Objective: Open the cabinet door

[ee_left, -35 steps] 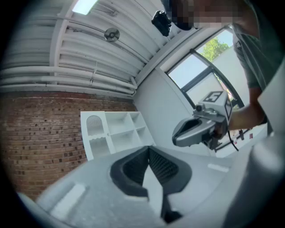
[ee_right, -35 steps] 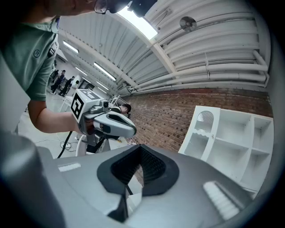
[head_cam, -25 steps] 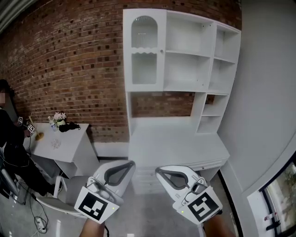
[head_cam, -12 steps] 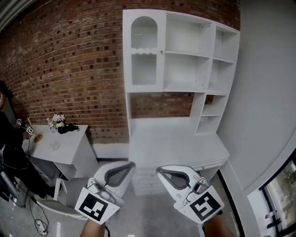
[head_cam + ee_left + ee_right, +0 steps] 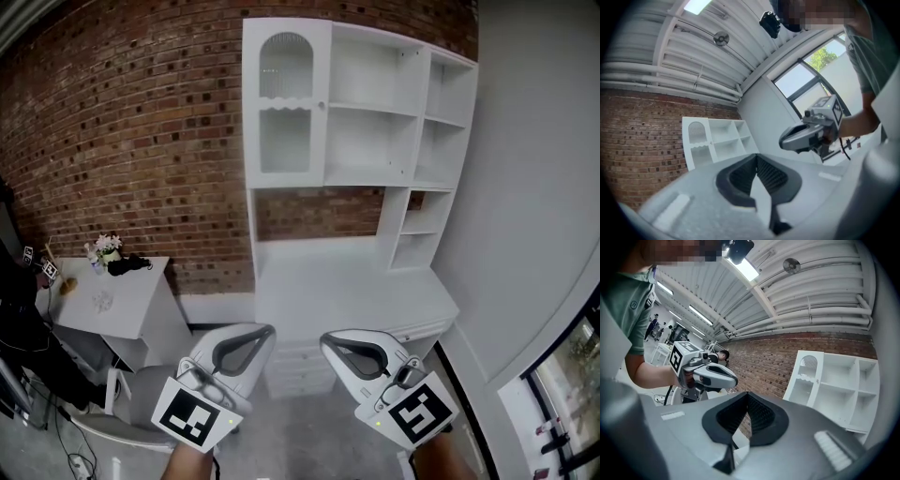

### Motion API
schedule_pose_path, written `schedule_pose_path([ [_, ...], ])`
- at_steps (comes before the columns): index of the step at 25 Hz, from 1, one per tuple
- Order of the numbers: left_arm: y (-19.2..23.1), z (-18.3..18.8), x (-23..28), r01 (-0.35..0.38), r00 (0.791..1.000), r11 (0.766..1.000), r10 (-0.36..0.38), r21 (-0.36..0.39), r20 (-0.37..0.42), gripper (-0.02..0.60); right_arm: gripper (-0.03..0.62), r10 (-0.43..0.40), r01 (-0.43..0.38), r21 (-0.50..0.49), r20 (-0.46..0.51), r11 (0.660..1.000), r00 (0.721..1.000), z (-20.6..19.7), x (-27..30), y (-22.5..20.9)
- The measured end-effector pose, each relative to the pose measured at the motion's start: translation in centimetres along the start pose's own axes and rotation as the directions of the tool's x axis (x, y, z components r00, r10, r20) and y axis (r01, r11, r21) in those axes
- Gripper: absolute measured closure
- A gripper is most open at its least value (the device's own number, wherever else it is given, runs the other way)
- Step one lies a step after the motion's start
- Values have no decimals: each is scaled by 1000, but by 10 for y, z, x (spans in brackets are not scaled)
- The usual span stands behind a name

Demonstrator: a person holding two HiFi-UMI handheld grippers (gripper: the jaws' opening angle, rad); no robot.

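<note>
- The upright cabinet door (image 5: 286, 103) is seen well ahead and above, nearer the left gripper (image 5: 268, 330).
- The left gripper and right gripper (image 5: 324, 338) are held closed, empty.

Held side by side, slightly apart: left hand-held gripper (image 5: 266, 330), right hand-held gripper (image 5: 326, 338). Both point roughly level. Jaws together on both, nothing gripped.

No words or numbers to read anywhere. The left marker cube (image 5: 194, 419) on the left gripper (image 5: 266, 331) shows only a black-and-white square pattern, and the right marker cube (image 5: 416, 415) on the right gripper (image 5: 326, 338) shows the same, no letters. Small square markers (image 5: 48, 271) sit at the side tabletop's (image 5: 122, 295) left end, too small to make out. A round emblem (image 5: 633, 305) on the person's shirt (image 5: 621, 322) is illegible.
</note>
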State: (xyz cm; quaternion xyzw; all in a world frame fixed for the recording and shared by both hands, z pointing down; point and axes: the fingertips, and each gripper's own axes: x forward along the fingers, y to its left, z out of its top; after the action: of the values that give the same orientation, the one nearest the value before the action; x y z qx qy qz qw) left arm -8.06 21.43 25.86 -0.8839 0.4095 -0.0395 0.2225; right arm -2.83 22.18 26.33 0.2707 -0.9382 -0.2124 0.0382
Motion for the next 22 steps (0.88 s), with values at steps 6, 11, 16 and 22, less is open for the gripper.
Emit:
schedule_pose_path([
  [6, 4, -6, 11, 12, 1000, 1000, -12, -15, -5, 580, 588, -7, 7, -1, -12, 1000, 1000, -5, 5, -13],
  [11, 8, -18, 31, 15, 1000, 1000, -15, -18, -22, 579, 588, 5, -4, 7, -15, 1000, 1000, -18, 11, -29],
  [16, 14, -29, 58, 3, 999, 1000, -3, -8, -48, 579, 588, 25, -25, 20, -3, 999, 1000, -36, 16, -55],
  [22, 18, -40, 107, -7, 996, 1000, 7, 11, -84, 580, 588, 49, -50, 50, 22, 997, 999, -60, 18, -98],
])
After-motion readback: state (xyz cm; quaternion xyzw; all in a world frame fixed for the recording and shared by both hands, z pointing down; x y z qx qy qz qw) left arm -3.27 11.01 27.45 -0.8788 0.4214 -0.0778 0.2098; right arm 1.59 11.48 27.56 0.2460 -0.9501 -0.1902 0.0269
